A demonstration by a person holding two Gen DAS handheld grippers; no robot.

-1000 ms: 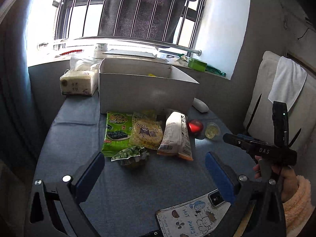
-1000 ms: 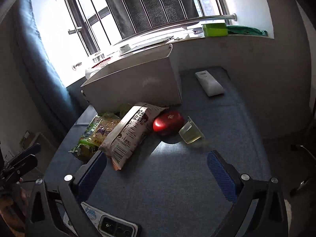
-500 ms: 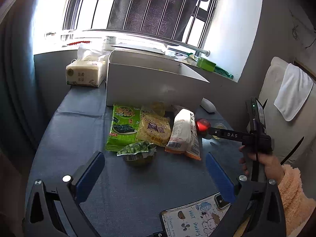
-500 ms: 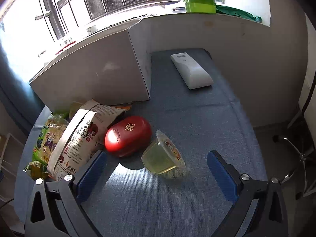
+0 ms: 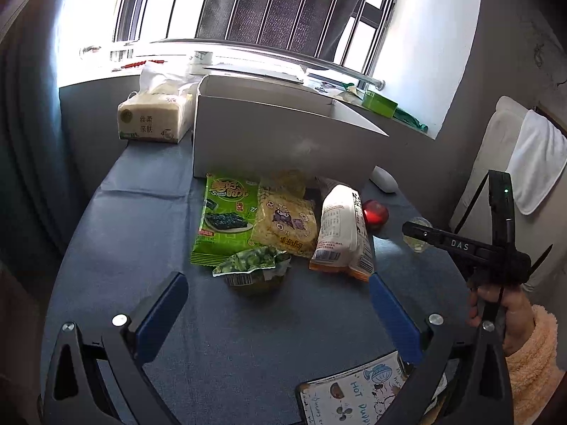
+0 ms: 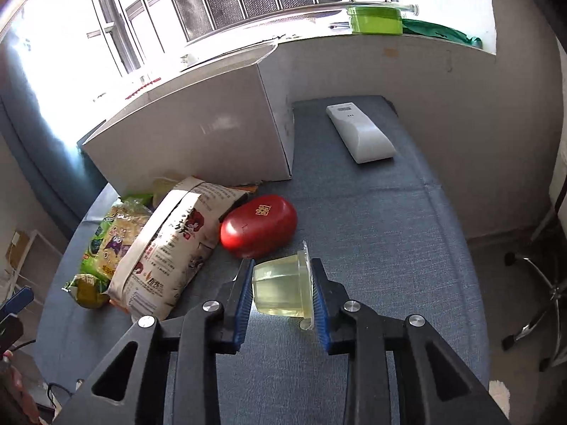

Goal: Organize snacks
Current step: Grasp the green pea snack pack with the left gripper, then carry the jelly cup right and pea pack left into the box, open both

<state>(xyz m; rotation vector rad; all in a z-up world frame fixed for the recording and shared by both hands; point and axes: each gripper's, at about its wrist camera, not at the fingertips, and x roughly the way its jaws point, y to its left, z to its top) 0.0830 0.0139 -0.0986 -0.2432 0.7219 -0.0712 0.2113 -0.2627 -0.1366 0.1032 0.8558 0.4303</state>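
My right gripper (image 6: 281, 292) is shut on a clear yellow jelly cup (image 6: 281, 288), lying on its side on the blue table. A red oval case (image 6: 258, 225) lies just beyond it, next to a white snack bag (image 6: 166, 248). In the left wrist view a green seaweed pack (image 5: 226, 216), a yellow noodle pack (image 5: 285, 219), the white bag (image 5: 342, 228) and a green-lidded cup (image 5: 253, 269) lie before the white box (image 5: 283, 141). My left gripper (image 5: 276, 308) is open and empty, held back from them. The right gripper (image 5: 421, 233) shows there at the right.
A tissue pack (image 5: 154, 120) stands left of the box. A white remote (image 6: 359, 132) lies at the table's far right. A phone with a cartoon case (image 5: 358, 393) lies at the near edge. A chair with a towel (image 5: 535, 163) stands right.
My right gripper moved forward and down to the jelly cup and closed on it. The left gripper stayed open and shifted only slightly.
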